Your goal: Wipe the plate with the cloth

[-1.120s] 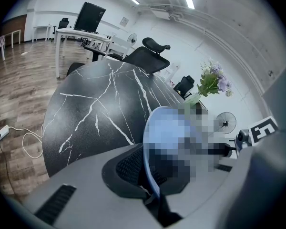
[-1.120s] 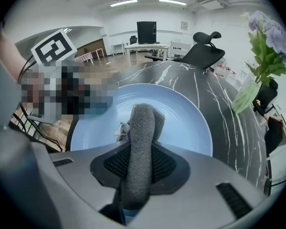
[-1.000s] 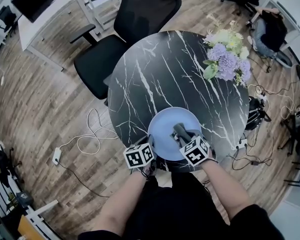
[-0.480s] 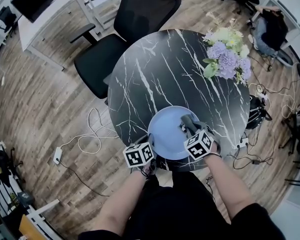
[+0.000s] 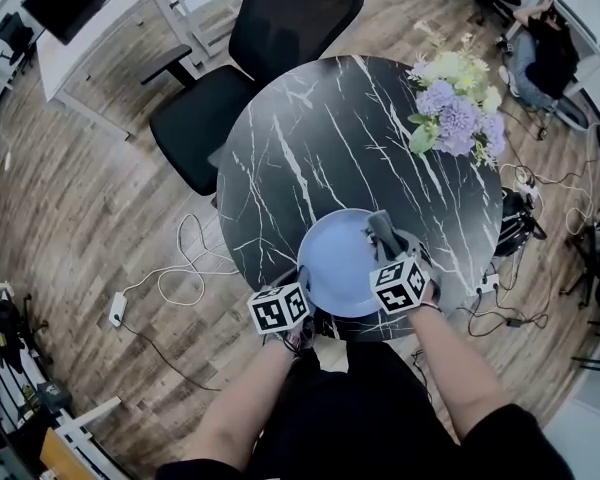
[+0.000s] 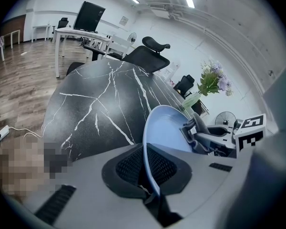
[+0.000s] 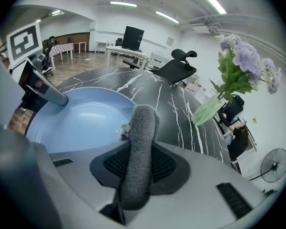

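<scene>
A pale blue plate (image 5: pixel 342 263) lies at the near edge of the round black marble table (image 5: pixel 320 138). My left gripper (image 5: pixel 302 313) is shut on the plate's near left rim; in the left gripper view the plate (image 6: pixel 164 128) rises edge-on from between the jaws. My right gripper (image 5: pixel 380 236) is shut on a folded grey cloth (image 7: pixel 139 151). The cloth (image 5: pixel 378 230) lies against the plate's right side, near the far rim. The right gripper view shows the plate (image 7: pixel 81 118) to the left of the cloth.
A vase of purple and white flowers (image 5: pixel 455 108) stands at the table's far right. A black office chair (image 5: pixel 240 68) is pushed up at the far side. Cables (image 5: pixel 180 268) lie on the wooden floor to the left. A white desk (image 5: pixel 90 18) stands beyond.
My right gripper has carried the cloth from the plate's middle toward its right, far rim. The left gripper and plate have stayed put.
</scene>
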Motion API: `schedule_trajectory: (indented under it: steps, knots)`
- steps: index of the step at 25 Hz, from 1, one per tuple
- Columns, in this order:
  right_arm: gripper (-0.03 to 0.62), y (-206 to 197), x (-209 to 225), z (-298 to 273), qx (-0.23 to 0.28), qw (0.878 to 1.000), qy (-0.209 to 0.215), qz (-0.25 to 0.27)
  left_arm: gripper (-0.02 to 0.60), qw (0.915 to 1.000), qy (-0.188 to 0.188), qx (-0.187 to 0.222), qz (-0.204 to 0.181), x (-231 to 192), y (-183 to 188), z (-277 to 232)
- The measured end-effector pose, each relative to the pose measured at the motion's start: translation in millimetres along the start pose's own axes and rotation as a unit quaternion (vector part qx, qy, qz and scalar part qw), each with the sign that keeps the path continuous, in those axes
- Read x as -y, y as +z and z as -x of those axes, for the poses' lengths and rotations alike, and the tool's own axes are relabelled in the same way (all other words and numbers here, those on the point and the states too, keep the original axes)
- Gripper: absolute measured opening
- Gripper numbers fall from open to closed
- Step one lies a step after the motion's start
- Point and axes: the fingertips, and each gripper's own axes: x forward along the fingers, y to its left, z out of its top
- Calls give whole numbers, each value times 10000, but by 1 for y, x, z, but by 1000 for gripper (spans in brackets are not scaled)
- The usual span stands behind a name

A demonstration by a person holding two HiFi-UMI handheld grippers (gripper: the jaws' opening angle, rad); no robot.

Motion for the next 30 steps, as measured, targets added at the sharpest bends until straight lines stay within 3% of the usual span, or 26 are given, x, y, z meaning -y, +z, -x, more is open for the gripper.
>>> schedule_trajectory:
  steps: [5,10,20,30]
  knots:
    - [109,8,7,5,262,9983,-207,-478,31,10000,-39,27,85,0,0,-1]
    - [109,11,-4,9,316,9958,8,-865,31,10000,-44,62,64,1,2,-2]
    - [109,22,-75,13,205,9840,1015,-1452,31,9999,-3,76,79,2,2,-2]
    - [109,22,-151,27,37,9626,2256,-1499,31,9998,-13,123,126,3,2,-3]
